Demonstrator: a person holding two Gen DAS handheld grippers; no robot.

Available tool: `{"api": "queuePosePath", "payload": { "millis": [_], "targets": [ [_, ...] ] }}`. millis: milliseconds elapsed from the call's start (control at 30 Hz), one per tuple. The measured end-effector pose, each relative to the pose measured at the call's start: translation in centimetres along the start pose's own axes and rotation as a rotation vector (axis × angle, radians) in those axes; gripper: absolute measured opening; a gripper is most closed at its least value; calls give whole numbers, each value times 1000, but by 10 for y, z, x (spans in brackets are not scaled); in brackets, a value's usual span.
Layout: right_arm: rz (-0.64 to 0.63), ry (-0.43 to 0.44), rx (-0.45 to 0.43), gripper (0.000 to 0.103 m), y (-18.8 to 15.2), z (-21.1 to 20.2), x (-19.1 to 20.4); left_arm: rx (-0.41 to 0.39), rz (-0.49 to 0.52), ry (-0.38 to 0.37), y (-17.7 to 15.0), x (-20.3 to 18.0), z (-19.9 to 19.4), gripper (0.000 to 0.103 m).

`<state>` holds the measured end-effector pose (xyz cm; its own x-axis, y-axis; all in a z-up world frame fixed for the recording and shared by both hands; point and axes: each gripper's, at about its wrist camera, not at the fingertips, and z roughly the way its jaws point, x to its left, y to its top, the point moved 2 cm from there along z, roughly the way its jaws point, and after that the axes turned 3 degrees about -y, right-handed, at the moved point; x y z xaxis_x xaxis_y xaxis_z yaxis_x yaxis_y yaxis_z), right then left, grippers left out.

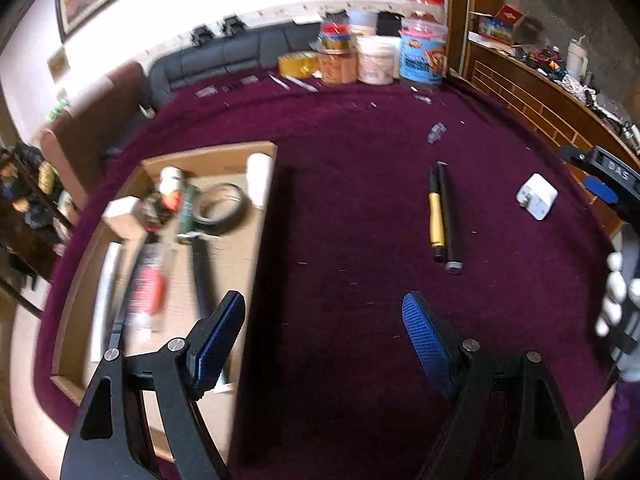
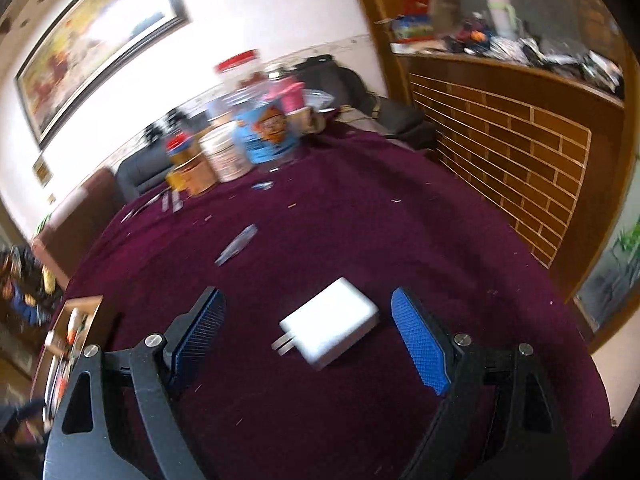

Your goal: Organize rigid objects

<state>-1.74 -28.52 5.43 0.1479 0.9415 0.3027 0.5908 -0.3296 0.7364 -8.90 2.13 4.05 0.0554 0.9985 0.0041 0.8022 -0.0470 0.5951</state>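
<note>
A white plug charger (image 2: pixel 332 328) lies on the maroon tablecloth (image 2: pixel 360 232), straight ahead of my right gripper (image 2: pixel 310 336), which stands open around it without touching. The same charger (image 1: pixel 537 196) shows at the right in the left wrist view, with the right gripper's black arm beside it. My left gripper (image 1: pixel 324 332) is open and empty over the cloth, beside the cardboard box (image 1: pixel 262 216). A gold pen and a black pen (image 1: pixel 443 216) lie side by side further out. The box holds a tape roll (image 1: pixel 222 208), tubes and several other items.
Jars and tubs (image 1: pixel 380 56) stand in a cluster at the table's far edge, with a yellow tape roll (image 1: pixel 298 63). A small clear piece (image 1: pixel 436 132) and thin scraps lie on the cloth. A brick-patterned wooden counter (image 2: pixel 520 152) rises on the right. A gloved hand (image 1: pixel 616 292) shows at the right.
</note>
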Motion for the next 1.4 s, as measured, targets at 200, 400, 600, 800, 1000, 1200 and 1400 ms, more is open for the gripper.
{"api": "queuePosePath", "payload": {
  "millis": [200, 400, 600, 800, 1000, 1200, 1400],
  "targets": [
    [85, -57, -29, 86, 4, 13, -33, 81, -14, -79, 13, -20, 33, 76],
    [170, -37, 8, 86, 1, 22, -53, 103, -9, -119, 35, -42, 64, 76],
    [174, -13, 75, 86, -3, 34, -55, 110, 31, -247, 45, -76, 83, 75],
    [179, -6, 112, 86, -7, 41, -57, 21, 65, -290, 57, -89, 56, 75],
    [172, 1, 132, 86, -9, 44, -55, 79, 9, -189, 56, -64, 74, 74],
    [169, -1, 134, 86, -10, 45, -53, 91, 75, -138, 51, -65, 86, 50],
    [167, 2, 137, 86, -10, 45, -53, 81, 112, -116, 51, -68, 89, 46]
  ]
}}
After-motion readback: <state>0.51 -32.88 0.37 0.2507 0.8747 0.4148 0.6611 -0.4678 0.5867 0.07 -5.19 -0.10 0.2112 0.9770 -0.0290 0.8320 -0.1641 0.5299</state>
